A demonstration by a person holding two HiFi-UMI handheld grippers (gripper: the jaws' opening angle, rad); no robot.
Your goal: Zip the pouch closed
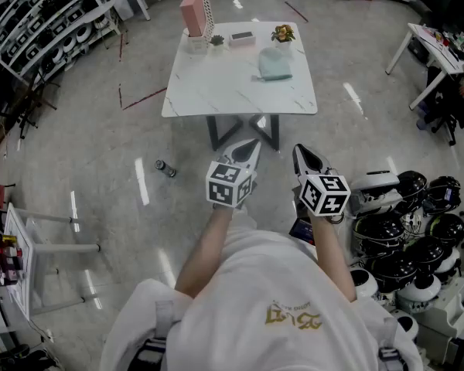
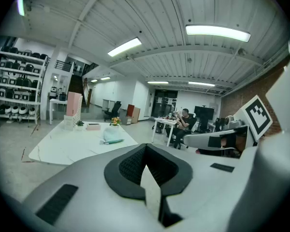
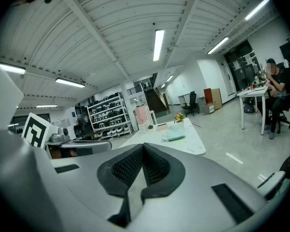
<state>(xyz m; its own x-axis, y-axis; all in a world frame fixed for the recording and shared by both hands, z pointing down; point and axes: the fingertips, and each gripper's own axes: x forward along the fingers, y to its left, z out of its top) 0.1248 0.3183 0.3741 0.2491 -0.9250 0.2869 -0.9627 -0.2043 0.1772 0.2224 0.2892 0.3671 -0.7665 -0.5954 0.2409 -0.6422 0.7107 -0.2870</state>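
White shirt (image 1: pixel 263 300) nearest, forearms out in front. Grey left gripper (image 1: pixel 250 147) and grey right gripper (image 1: pixel 301 154) sit side by side over the glossy floor, short of the near edge of the white marble-look square worktop (image 1: pixel 216 83). Fingers (image 2: pixel 128 168) on the left are together with nothing between them; same on the right. Reads as a carry posture, approach not yet made.

Pale mint fabric pouch (image 1: pixel 275 64) lies flat near the far right corner, well apart from both grippers. It has bare worktop on its near side, so likely room to pin it with one gripper and pull with the other. Zip state too small to tell.

Far edge: yellow-flowered pot (image 1: pixel 282 33) just behind the pouch, flat pink box (image 1: pixel 241 38), small green plant (image 1: pixel 217 41), tall pink organiser (image 1: pixel 193 10) at the far left corner.
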